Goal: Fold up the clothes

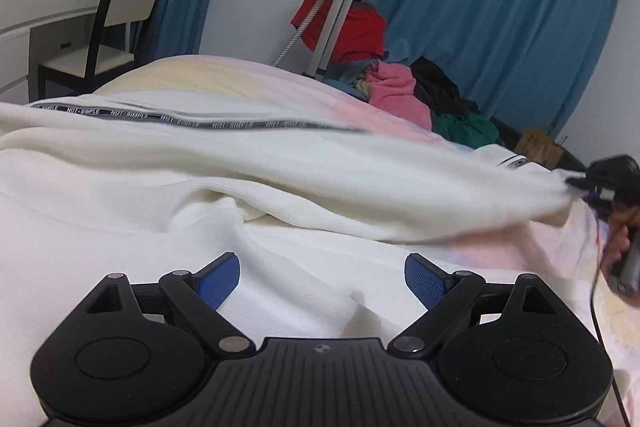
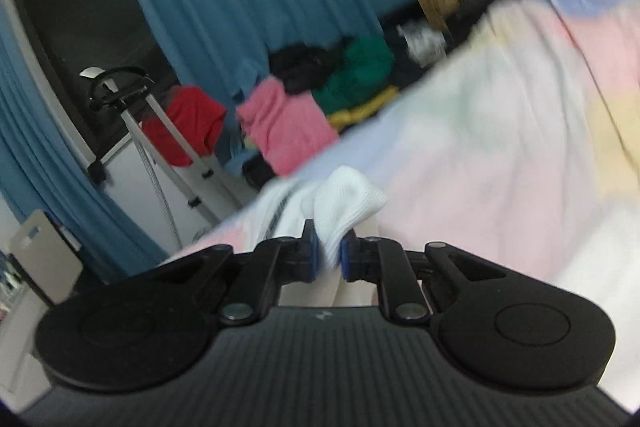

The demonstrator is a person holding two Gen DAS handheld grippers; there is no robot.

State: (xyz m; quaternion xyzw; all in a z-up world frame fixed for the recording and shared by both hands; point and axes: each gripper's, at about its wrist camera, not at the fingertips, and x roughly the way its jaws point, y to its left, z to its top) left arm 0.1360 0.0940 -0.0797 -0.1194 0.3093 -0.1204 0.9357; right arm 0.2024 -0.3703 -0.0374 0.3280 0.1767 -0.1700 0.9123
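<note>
- The left gripper (image 1: pixel 322 277) hovers low over the white garment (image 1: pixel 240 187), its blue pads spread wide with nothing between them.
- The right gripper (image 2: pixel 329 253) is clamped on a corner of the garment, which lies across the pastel bed (image 2: pixel 500 131).
- Beyond lie piled clothes (image 2: pixel 288 131) against blue curtains (image 1: pixel 500 7).

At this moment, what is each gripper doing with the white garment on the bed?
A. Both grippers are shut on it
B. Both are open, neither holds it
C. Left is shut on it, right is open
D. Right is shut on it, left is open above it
D: the right gripper pinches a fold of the white garment between its blue pads, while the left gripper has its fingers spread wide with nothing between them.
</note>
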